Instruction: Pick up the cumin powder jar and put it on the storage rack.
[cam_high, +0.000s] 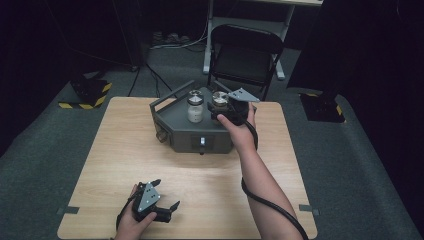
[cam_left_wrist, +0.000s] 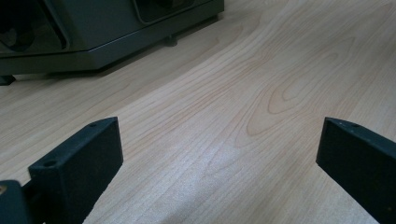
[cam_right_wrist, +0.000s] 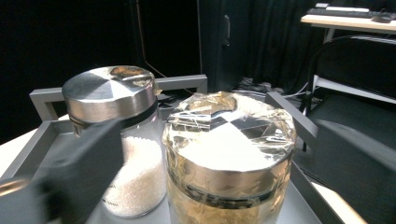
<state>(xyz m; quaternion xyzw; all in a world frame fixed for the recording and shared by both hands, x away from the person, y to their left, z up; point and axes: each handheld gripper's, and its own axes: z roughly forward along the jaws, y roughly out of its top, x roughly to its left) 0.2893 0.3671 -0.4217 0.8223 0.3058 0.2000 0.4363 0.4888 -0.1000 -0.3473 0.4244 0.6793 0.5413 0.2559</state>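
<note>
Item: my right gripper (cam_high: 226, 113), at the grey tray (cam_high: 172, 125) on the table (cam_high: 125, 165); jaws spread on either side of the near steel-lidded jar (cam_right_wrist: 229, 158) (pads not pressing it). Beside it in the tray, a jar of white granules (cam_right_wrist: 123, 140). My left gripper (cam_high: 162, 202), jaws wide, nothing between, low over the table's near edge.

Your left black two-jaw claw (cam_high: 159, 200) rests low, jaws spread wide; your right black claw (cam_high: 226, 111) reaches forward, arm outstretched, jaws parted.
</note>
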